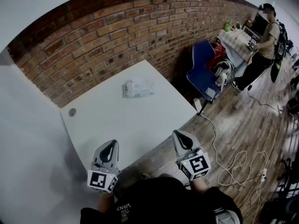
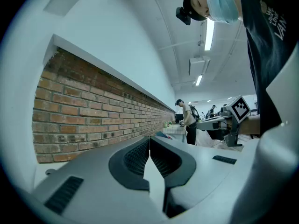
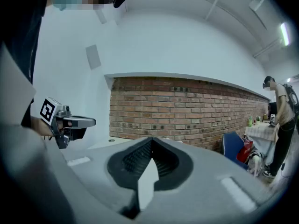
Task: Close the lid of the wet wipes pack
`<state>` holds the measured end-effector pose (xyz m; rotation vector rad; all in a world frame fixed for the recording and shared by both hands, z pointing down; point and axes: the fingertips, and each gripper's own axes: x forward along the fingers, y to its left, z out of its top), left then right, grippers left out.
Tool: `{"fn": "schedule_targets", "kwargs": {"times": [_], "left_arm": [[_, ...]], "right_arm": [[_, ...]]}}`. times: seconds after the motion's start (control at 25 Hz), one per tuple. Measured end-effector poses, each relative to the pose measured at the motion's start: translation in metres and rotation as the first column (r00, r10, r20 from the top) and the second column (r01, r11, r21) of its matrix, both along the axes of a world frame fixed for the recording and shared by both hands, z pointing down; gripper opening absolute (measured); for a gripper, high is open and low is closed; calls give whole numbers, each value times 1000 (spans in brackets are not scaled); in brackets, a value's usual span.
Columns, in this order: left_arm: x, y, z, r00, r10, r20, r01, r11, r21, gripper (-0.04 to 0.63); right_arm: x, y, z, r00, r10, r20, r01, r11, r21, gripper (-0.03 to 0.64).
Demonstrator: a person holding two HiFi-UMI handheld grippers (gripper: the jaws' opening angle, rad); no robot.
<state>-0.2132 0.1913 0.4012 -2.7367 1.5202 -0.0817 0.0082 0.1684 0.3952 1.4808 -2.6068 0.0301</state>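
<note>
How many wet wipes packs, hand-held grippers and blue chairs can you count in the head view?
wet wipes pack: 1
grippers, the left gripper and the right gripper: 2
blue chair: 1
Total: 4

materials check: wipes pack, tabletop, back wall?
Wipes pack: looks like soft plastic film, whitish, with a crinkled surface. Tabletop: smooth matte white, probably laminate; the core is not visible. Back wall: exposed red-brown brick, rough, with visible mortar lines.

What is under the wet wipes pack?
The wet wipes pack lies on the white table. Anything tucked beneath it is covered by the pack.
</note>
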Motion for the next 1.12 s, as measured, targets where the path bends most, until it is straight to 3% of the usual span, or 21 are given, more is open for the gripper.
{"fn": "schedule_targets", "kwargs": {"times": [0.52,0.68,1.12], "left_arm": [[12,-13,9,999,29,-14,-29,1000,-10,0],[17,-29,11,1000,24,-12,-25,1000,-16,0],[41,-89,13,1000,21,18,-21,999,-29,0]], "right_arm": [[0,-16,4,998,5,65,-4,1000,-16,-2],[-1,-34,4,997,-27,74,26,1000,10,-2],[5,-99,5,994,-94,50,95,995,-22,-2]]}}
